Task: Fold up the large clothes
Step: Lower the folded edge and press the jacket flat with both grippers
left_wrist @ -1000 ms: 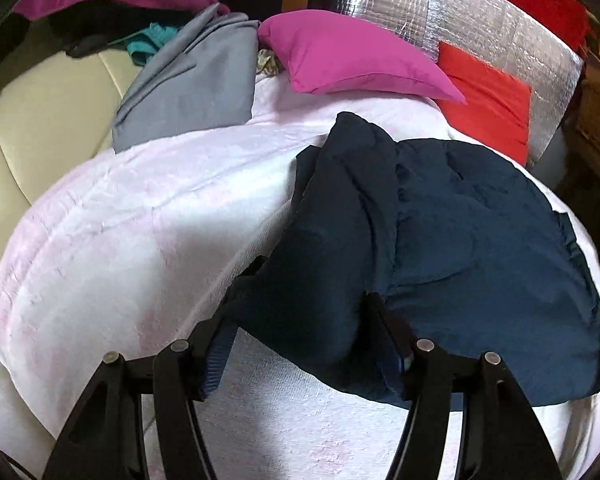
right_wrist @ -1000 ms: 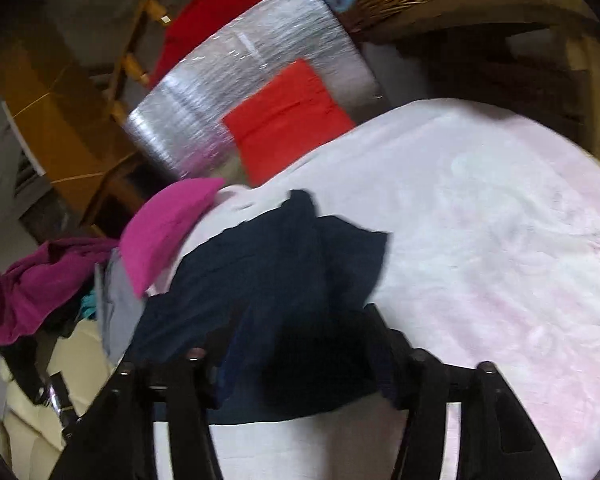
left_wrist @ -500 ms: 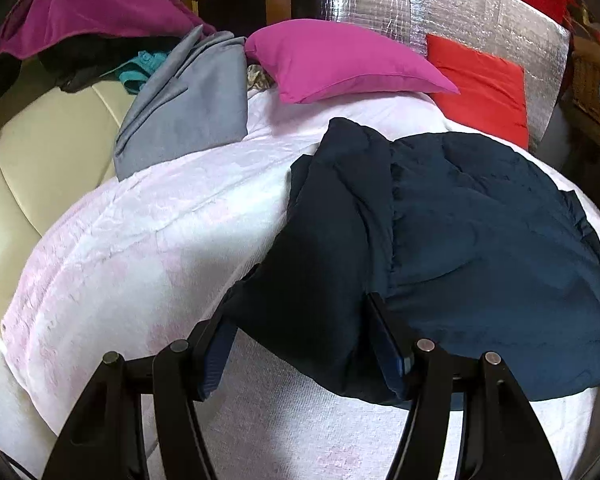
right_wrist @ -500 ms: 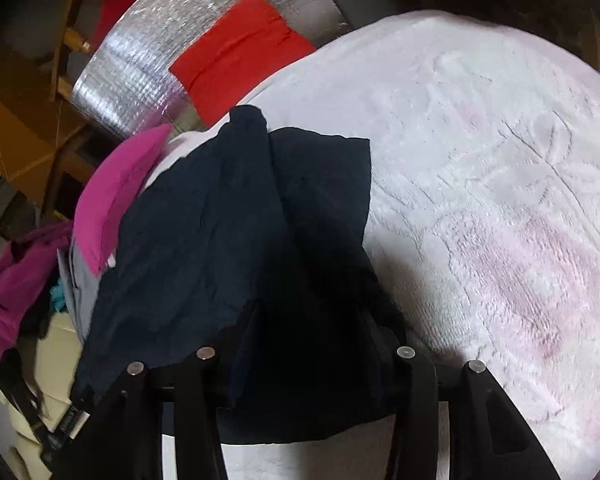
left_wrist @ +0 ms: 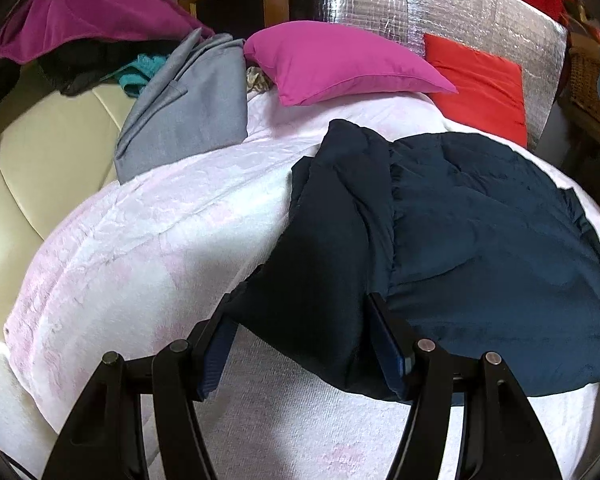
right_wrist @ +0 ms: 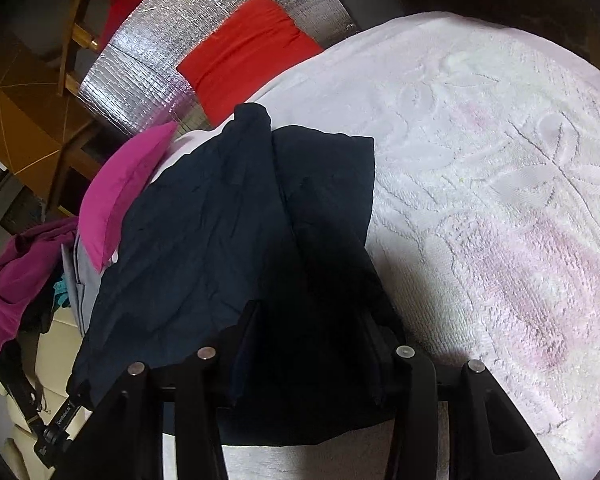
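A navy garment [left_wrist: 480,240] lies spread on the pale pink and white bed cover [left_wrist: 140,248], one side folded over into a thick ridge. My left gripper [left_wrist: 300,304] is shut on the near end of that fold, and cloth fills the wide gap between its fingers. In the right wrist view the same navy garment [right_wrist: 200,240] runs away from me toward the pillows. My right gripper [right_wrist: 308,312] is low over the bed cover [right_wrist: 500,200] and shut on a dark bunch of the garment's near edge. The cloth hides its fingertips.
A magenta pillow [left_wrist: 340,64] and a folded grey garment [left_wrist: 188,112] lie at the head of the bed. A red cushion [left_wrist: 480,84] leans on a silver foil panel [left_wrist: 400,8]. Purple clothes [left_wrist: 80,12] are heaped on cream upholstery [left_wrist: 28,160] at the left.
My right gripper has come down toward the bed with the garment's edge, and the cloth that hung from it now rests on the cover. The left gripper kept its place, rolling slightly.
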Tool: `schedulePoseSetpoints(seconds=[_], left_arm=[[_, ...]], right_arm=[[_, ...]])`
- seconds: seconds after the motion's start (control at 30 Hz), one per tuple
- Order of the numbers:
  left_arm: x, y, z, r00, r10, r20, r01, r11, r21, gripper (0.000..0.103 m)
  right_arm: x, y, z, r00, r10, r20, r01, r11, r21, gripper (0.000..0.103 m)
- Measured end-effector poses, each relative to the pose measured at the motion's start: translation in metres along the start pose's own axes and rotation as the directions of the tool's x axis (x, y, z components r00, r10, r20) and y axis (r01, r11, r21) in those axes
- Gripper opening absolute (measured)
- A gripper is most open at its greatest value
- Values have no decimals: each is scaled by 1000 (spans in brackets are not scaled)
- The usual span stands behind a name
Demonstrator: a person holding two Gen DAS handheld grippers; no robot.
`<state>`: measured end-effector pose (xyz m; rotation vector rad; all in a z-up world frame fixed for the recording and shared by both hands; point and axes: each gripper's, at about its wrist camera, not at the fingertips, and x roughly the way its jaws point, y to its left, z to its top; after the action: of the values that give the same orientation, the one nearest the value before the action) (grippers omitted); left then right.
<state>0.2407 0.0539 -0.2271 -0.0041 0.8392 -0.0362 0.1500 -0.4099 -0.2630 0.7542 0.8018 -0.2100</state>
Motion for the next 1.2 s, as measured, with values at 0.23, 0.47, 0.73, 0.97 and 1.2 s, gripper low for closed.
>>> schedulePoseSetpoints(seconds=[0.23,0.47,0.73,0.97,1.2], left_arm=[[-38,41,6,979,29,199,14,977,-213,69],[-33,-24,-2,985,-49,163,44,999,33,73],[6,-65,-11,1000,15,3,-15,981,193,78],[5,-65,-11,1000,8,-9,-7,984,179,79],[9,-65,-8,1000,6,1,-6,980,197,79]], right_arm=[[-53,2,9,999,11,53,-11,1000,15,53],[-50,47,4,995,83,47,-78,992,-100,53],[6,48,-6,998,-37,-51,31,992,-123,46],[-23,70,20,1000,13,24,-9,986,-164,47],[39,53,47,994,-85,-68,77,992,-104,46]])
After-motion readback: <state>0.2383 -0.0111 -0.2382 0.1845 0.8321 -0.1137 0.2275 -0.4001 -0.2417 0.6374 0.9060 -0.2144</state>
